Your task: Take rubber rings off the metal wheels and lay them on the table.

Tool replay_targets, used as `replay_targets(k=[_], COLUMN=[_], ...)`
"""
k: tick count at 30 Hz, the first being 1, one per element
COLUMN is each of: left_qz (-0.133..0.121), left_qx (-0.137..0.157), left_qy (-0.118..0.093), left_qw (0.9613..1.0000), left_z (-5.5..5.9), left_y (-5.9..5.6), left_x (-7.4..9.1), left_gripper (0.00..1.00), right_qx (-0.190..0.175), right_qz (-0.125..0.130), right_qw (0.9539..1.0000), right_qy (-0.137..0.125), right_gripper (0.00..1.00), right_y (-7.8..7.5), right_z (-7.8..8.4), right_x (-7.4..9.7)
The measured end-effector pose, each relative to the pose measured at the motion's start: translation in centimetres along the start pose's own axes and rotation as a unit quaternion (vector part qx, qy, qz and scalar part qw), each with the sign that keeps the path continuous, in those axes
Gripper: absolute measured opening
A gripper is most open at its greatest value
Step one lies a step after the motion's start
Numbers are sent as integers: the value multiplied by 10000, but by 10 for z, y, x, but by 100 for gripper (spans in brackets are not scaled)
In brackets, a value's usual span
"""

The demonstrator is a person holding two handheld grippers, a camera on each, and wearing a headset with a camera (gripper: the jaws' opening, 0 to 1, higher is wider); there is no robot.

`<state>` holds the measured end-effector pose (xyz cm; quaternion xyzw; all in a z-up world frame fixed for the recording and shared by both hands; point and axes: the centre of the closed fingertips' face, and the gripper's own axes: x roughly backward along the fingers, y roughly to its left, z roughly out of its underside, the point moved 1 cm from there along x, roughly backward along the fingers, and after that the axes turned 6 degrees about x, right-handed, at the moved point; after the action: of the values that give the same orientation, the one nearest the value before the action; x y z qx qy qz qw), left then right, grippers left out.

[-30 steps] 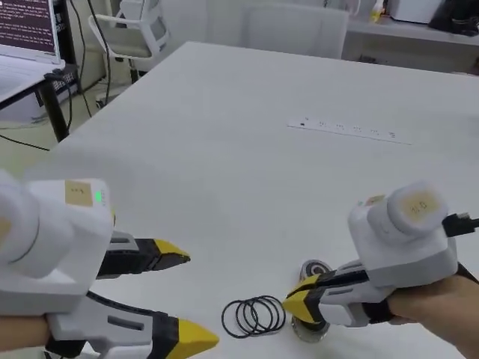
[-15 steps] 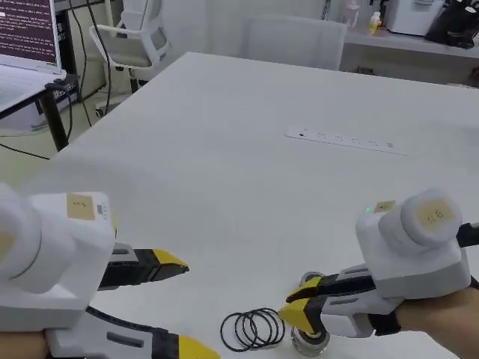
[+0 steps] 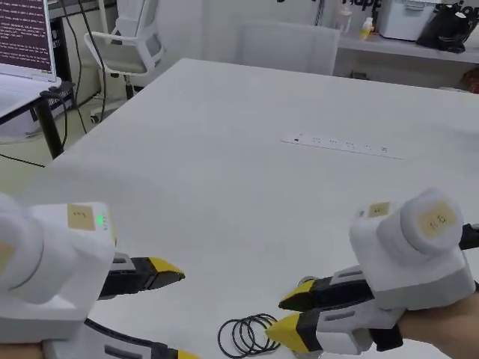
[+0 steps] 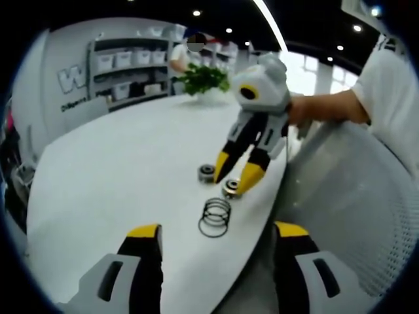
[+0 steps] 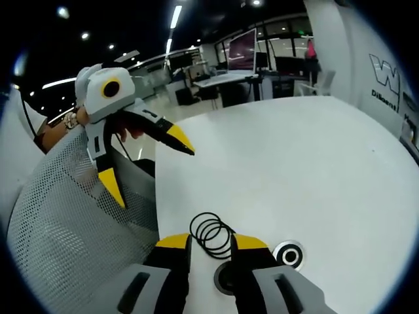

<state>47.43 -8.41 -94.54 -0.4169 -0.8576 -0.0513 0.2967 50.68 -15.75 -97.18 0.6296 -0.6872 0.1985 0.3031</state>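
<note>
The work surface is a white table (image 3: 224, 149) in an open office. A white power strip (image 3: 340, 143) lies flat on it, well beyond the ring stack as the head view looks across.

The ring stack (image 4: 215, 217) is several loose black rubber rings overlapping one another. It lies flat on the table close to the near edge.

The first wheel (image 5: 226, 278) stands just beside the ring stack. In the right gripper view it shows in the gap between that gripper's own jaws. Whether either jaw touches it cannot be told. The second wheel (image 5: 288, 254) stands near the first, a little farther from the ring stack.

The right gripper (image 4: 232, 181) points toward the ring stack, with its yellow tips just beside it. Its jaws stand parted by a moderate gap.

The left gripper (image 5: 152, 174) is on the opposite side of the ring stack, apart from it and aimed at it. Its jaws are spread wide. In the left gripper view, the ring stack lies ahead, centred between the two jaws.
</note>
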Motion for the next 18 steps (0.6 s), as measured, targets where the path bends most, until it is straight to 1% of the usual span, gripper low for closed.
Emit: replay_targets(k=[3,5,10,14,16,18], left_qz=[-9,-1,19,31,36,19], left_qx=[-9,1,-9,-36,10,54], left_qy=[22,34,10,47,-12,-69], left_qw=[10000,10000,10000,10000,10000,10000], left_z=[1,1,0,1,-1,-3], left_y=[1,1,0,0,0,0], left_x=[0,0,-1,-1,-1,0], left_gripper=[71,71,75,76,76,76], right_qx=[86,59,155,135,127,126], right_qz=[-60,-154,-220,-272,-277,-218], right_qw=[9999,9999,9996,9994,9990,9986], right_qy=[7,23,-11,-184,-320,-472], right_gripper=[27,31,36,46,49,52], right_y=[3,7,12,13,13,11], right_z=[-1,-1,-6,-17,-24,-31], right_x=[1,2,9,17,22,29])
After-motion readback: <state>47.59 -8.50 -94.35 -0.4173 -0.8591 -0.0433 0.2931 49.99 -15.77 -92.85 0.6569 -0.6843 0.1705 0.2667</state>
